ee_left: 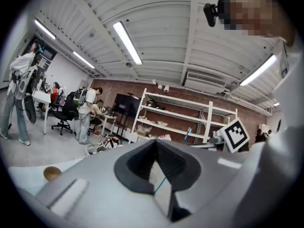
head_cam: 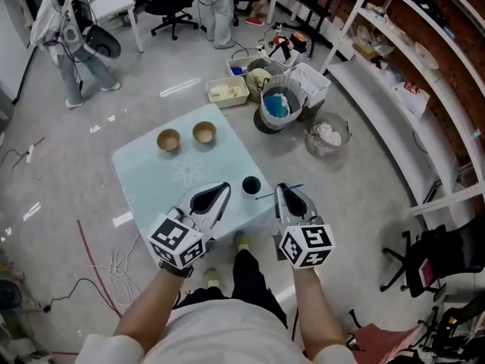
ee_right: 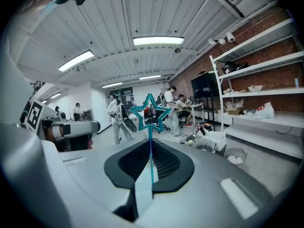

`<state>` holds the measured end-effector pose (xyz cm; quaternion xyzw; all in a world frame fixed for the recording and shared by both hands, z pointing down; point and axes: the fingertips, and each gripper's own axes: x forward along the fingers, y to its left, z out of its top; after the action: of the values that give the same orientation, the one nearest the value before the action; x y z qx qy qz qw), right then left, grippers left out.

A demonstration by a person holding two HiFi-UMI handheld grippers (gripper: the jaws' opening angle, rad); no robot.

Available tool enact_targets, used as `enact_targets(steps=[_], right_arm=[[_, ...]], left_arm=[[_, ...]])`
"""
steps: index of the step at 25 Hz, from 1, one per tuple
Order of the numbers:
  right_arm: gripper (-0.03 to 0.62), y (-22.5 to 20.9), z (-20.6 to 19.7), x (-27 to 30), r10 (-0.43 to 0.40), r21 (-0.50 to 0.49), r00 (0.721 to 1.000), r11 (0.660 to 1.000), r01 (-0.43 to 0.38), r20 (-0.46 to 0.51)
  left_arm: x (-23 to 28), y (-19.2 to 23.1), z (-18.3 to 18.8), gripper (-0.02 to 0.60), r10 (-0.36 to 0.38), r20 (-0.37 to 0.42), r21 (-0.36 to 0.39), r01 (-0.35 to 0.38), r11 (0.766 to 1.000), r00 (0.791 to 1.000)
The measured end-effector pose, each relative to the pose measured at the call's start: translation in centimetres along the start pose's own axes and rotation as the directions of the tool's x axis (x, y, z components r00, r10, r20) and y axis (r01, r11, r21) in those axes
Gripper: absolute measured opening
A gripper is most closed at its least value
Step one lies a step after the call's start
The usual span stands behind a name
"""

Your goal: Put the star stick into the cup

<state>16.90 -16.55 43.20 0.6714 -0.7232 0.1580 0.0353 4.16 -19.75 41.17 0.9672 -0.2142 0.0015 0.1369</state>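
Observation:
My right gripper [head_cam: 283,191] is shut on the teal star stick [head_cam: 267,195] at the table's near right corner. In the right gripper view the thin stick rises from between the closed jaws of that gripper [ee_right: 151,148], with the outlined star [ee_right: 150,113] just beyond the tips. The dark cup [head_cam: 251,185] stands upright on the table, just left of the stick and between both grippers. My left gripper [head_cam: 224,189] hovers left of the cup; its jaws [ee_left: 156,144] are together, and a thin teal streak shows in their seam.
The pale blue table [head_cam: 151,180] carries two brown bowls [head_cam: 168,139] [head_cam: 204,133] at its far side. Bins [head_cam: 280,105] and a wire basket [head_cam: 327,136] sit on the floor beyond. White shelves [head_cam: 424,89] line the right. A person [head_cam: 64,36] stands far left.

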Motion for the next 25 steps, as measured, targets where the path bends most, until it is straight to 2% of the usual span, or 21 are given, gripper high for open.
enact_targets(steps=[4,9,16,25], right_arm=[[0.031,-3.1,-2.0,5.5,0.053,-0.001,0.997,0.999,-0.053,-0.059],[0.031,-6.0,-6.3,11.8,0.115,-0.002,0.980,0.993,-0.116,-0.163],[0.031,-7.7,-13.3,17.6,0.187,0.001,0.937,0.981,-0.196,-0.296],[0.031,-8.1,-19.6,21.3,0.234,0.000,0.877,0.966,-0.258,-0.420]], left_arm=[[3.8,2.6,-1.5,0.006,0.024,-0.016,-0.009,-0.024,1.000,1.000],[7.6,6.1,-4.3,0.006,0.090,-0.052,-0.039,-0.092,0.995,0.995],[10.7,9.3,-8.3,0.006,0.162,-0.093,-0.072,-0.169,0.983,0.982],[13.8,11.4,-11.6,0.006,0.192,-0.104,-0.115,-0.204,0.972,0.976]])
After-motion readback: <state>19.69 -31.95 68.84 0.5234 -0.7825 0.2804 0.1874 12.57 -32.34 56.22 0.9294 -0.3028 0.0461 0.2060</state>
